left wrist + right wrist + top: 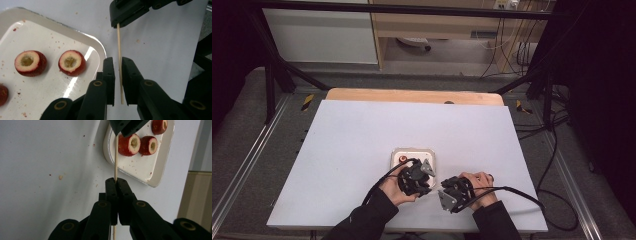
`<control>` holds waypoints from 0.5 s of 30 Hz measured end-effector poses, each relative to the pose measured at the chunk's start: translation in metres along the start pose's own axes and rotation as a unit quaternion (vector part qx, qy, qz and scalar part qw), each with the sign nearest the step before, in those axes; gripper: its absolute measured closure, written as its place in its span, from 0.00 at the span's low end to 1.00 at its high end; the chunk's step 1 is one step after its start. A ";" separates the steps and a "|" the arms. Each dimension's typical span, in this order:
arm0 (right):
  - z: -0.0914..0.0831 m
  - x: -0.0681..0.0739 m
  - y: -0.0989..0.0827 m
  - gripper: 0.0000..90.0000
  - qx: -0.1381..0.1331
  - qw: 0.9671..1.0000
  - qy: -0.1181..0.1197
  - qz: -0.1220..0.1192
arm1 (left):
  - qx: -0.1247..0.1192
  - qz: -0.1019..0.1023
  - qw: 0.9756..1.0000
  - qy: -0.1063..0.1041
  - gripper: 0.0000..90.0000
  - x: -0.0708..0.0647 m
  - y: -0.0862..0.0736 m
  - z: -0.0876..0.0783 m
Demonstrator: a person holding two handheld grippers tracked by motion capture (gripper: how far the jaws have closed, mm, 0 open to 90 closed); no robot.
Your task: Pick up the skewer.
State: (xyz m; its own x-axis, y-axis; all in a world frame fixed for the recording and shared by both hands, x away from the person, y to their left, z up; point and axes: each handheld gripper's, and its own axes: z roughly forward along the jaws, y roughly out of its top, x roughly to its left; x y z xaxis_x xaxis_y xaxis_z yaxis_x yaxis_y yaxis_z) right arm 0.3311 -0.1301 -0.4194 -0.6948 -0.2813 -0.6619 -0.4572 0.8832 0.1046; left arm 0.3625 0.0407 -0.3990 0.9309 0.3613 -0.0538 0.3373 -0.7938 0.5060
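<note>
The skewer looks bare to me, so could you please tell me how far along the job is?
Done: the cored red fruits lie cut on the tray, and the skewer is off the table. In hand: the right gripper is shut on the skewer, and the left gripper has it between slightly parted jaws, apparently not pinching it. Left: no fruit is on the skewer yet, so threading probably comes next.

Two forearms in dark sleeves are reaching in from the bottom of the high view, each hand gripping a black gripper. The left gripper is pointing toward the right gripper, tips nearly meeting. The left's fingers are standing slightly apart; the right's fingers are pressing tightly together.
</note>
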 end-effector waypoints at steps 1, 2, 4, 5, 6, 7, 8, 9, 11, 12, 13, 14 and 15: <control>0.000 0.000 0.001 0.99 0.008 1.000 0.000 0.002 | 0.008 -0.002 1.000 -0.001 0.92 0.001 0.000 0.001; 0.000 -0.001 0.002 0.99 0.007 1.000 0.000 -0.009 | 0.019 -0.003 1.000 -0.002 0.93 0.000 0.001 0.003; 0.001 -0.002 0.004 0.99 0.011 1.000 -0.001 -0.017 | 0.024 0.000 1.000 -0.001 0.94 0.000 0.002 0.004; 0.001 -0.002 0.005 0.99 0.012 1.000 -0.001 -0.017 | 0.026 0.001 1.000 -0.002 0.94 -0.001 0.002 0.005; 0.001 -0.002 0.007 0.99 0.013 1.000 -0.001 -0.026 | 0.031 0.001 1.000 -0.003 0.95 -0.001 0.002 0.006; 0.001 -0.002 0.008 0.99 0.018 0.999 -0.001 -0.030 | 0.034 0.003 0.999 -0.001 0.96 -0.002 0.003 0.008; 0.002 -0.002 0.009 0.99 0.022 0.999 0.001 -0.034 | 0.037 0.004 0.999 0.005 0.96 -0.003 0.003 0.009; 0.002 -0.002 0.009 0.99 0.023 0.999 0.000 -0.041 | 0.040 0.002 0.999 0.002 0.97 -0.004 0.003 0.010; 0.002 -0.001 0.010 0.99 0.024 0.999 0.000 -0.042 | 0.047 0.003 0.999 0.013 0.98 -0.004 0.003 0.011; 0.002 -0.001 0.010 0.99 0.022 0.999 -0.001 -0.043 | 0.047 0.003 0.999 0.013 0.98 -0.004 0.003 0.011; 0.001 0.000 0.010 0.99 0.026 0.999 -0.002 -0.040 | 0.045 0.001 0.999 0.015 0.98 -0.005 0.003 0.011; 0.002 0.000 0.011 0.99 0.022 0.999 -0.005 -0.043 | 0.045 0.002 0.999 0.017 0.98 -0.005 0.003 0.011; 0.001 0.000 0.011 0.98 0.024 0.999 -0.007 -0.036 | 0.042 0.000 0.999 0.014 0.98 -0.006 0.003 0.010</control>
State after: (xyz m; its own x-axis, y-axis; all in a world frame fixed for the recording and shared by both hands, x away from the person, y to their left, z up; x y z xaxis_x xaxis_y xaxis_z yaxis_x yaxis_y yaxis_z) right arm 0.3267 -0.1204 -0.4192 -0.6533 -0.3404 -0.6762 -0.4784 0.8779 0.0202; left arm 0.3597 0.0316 -0.4062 0.9269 0.3740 -0.0301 0.3495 -0.8312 0.4324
